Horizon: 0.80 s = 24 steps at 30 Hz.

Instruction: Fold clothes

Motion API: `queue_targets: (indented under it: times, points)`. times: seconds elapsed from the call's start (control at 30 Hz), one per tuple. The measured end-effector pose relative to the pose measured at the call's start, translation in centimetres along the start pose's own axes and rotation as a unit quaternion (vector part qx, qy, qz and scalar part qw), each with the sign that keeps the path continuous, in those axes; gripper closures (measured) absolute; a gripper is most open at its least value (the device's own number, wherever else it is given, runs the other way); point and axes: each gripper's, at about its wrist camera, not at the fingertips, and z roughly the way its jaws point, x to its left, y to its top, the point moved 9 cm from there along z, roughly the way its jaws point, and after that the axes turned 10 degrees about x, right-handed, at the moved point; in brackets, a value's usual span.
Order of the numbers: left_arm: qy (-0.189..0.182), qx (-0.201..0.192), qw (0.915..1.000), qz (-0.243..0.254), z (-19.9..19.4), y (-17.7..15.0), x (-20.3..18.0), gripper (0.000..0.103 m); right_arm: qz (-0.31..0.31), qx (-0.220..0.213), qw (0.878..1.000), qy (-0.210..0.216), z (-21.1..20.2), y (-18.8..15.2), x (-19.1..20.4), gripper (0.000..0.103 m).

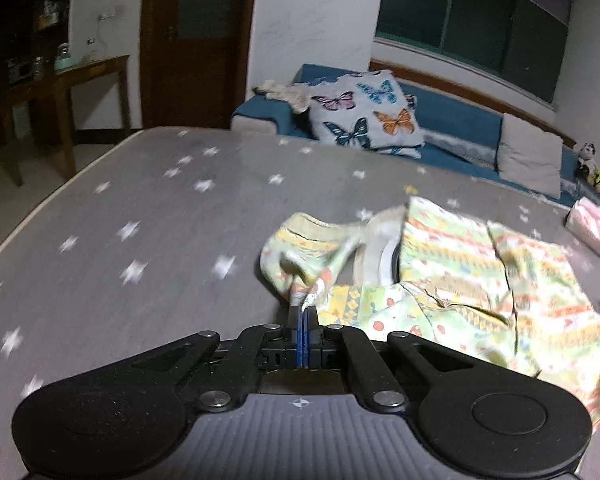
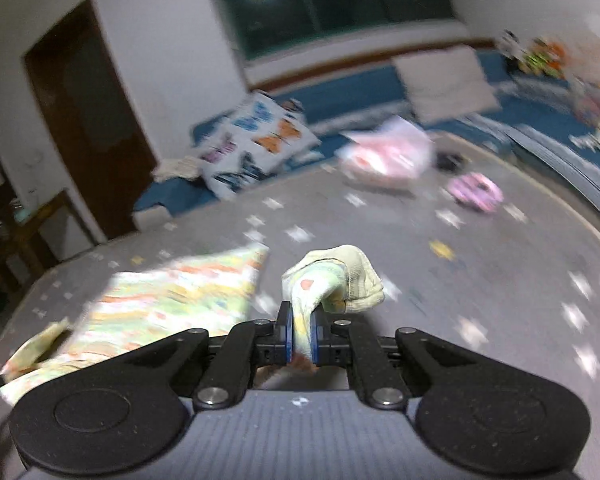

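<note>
Between our grippers the patterned garment [image 1: 480, 264] spans sideways: left gripper [image 1: 302, 312] pinched tight on one cuff, right gripper [image 2: 301, 320] clamping the other.

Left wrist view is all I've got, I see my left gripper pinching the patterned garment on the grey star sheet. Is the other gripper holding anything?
Observer: Yes. The right gripper is shut on a bunched sleeve cuff of the same patterned garment.
Operator: Is that cuff lying on the bed?
Observer: No, it stands up out of the jaws, above the grey star sheet.
Operator: Anything else on the bed past it that I can't see?
Observer: A small round pink item lies on the sheet beyond it; it is too blurred to identify.
</note>
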Motion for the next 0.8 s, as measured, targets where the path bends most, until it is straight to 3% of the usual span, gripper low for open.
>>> queue_targets:
  times: [0.2, 0.3, 0.4, 0.43, 0.5, 0.7, 0.8]
  points:
    - [0.008, 0.03, 0.9993, 0.021, -0.8, -3.2, 0.4, 0.099, -0.003, 0.004, 1.0, -0.029, -1.1, -1.6, -1.1, 0.084]
    - [0.012, 0.014, 0.9994, 0.029, -1.9, -2.6, 0.4, 0.098, -0.009, 0.003, 0.999, -0.043, -1.7, -2.2, -1.4, 0.079]
    - [0.008, -0.012, 0.9988, 0.048, -3.1, -1.7, -0.2, 0.082, -0.014, 0.003, 0.998, -0.057, -2.3, -2.8, -1.7, 0.065]
    - [0.007, -0.018, 0.9984, 0.053, -3.3, -1.5, -0.7, 0.071, -0.016, 0.003, 0.998, -0.061, -2.5, -3.0, -1.7, 0.064]
    - [0.003, -0.025, 0.9977, 0.063, -3.4, -1.3, -1.5, 0.068, -0.035, 0.013, 0.997, -0.061, -1.4, -3.2, -0.4, 0.06]
    - [-0.014, -0.024, 0.9962, 0.083, -2.0, -1.0, -3.8, 0.063, -0.084, 0.024, 0.991, -0.099, 2.1, -2.8, 2.2, 0.059]
    - [-0.019, -0.019, 0.996, 0.085, -0.9, -0.8, -4.6, 0.061, -0.067, 0.04, 0.99, -0.12, 3.8, -2.2, 1.3, 0.06]
